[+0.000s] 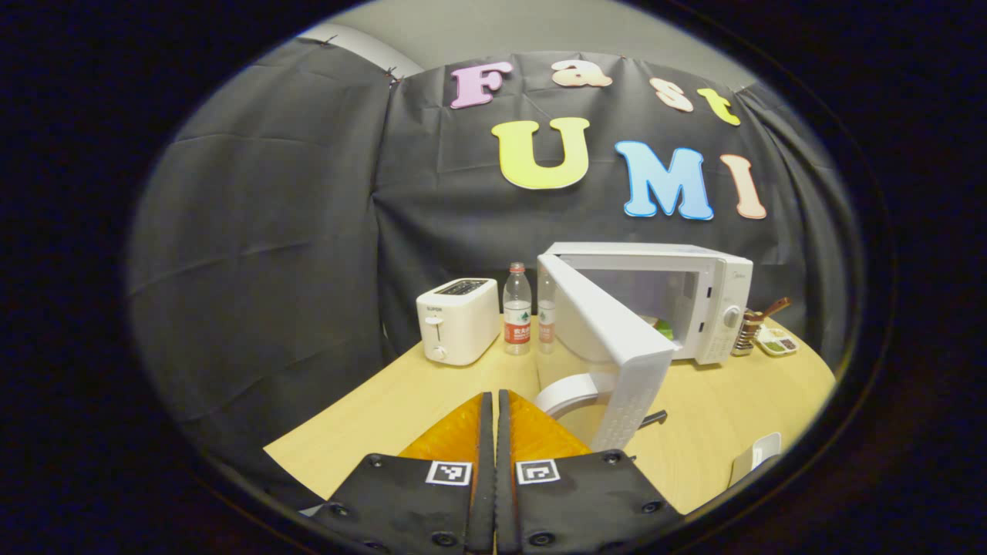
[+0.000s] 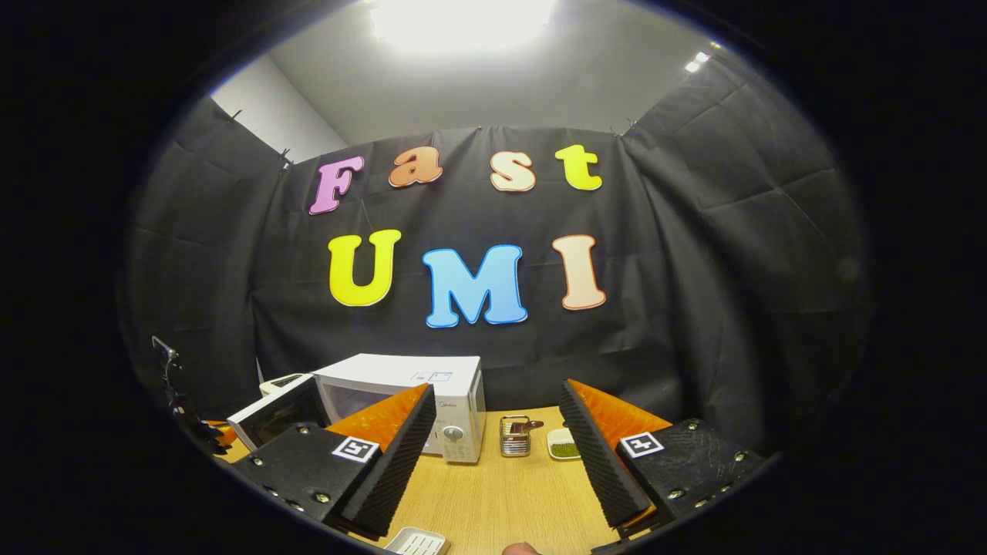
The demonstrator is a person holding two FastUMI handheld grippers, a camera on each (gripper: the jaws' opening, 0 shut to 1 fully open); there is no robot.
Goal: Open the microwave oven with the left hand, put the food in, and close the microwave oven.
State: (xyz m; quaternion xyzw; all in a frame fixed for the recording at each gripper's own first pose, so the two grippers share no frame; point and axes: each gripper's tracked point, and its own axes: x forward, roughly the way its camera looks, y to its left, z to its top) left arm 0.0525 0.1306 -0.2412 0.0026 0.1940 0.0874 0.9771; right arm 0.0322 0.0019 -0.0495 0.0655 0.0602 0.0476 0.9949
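The white microwave [image 1: 694, 297] stands at the back of the wooden table with its door [image 1: 609, 339] swung wide open toward me. Something green [image 1: 665, 330] lies low inside the cavity, mostly hidden by the door. My left gripper [image 1: 493, 401] is shut with nothing between its fingers, well in front of the door and to its left. In the right gripper view the microwave [image 2: 432, 381] sits left of centre, its door [image 2: 277, 412] open. My right gripper [image 2: 497, 393] is open and holds nothing, back from the oven.
A white toaster [image 1: 459, 320] and two water bottles [image 1: 517, 308] stand left of the microwave. A metal utensil rack [image 2: 515, 435] and a small dish [image 2: 564, 447] sit to its right. A white curved object [image 1: 567, 393] lies under the door. A white ridged object [image 2: 420, 542] lies near the front edge.
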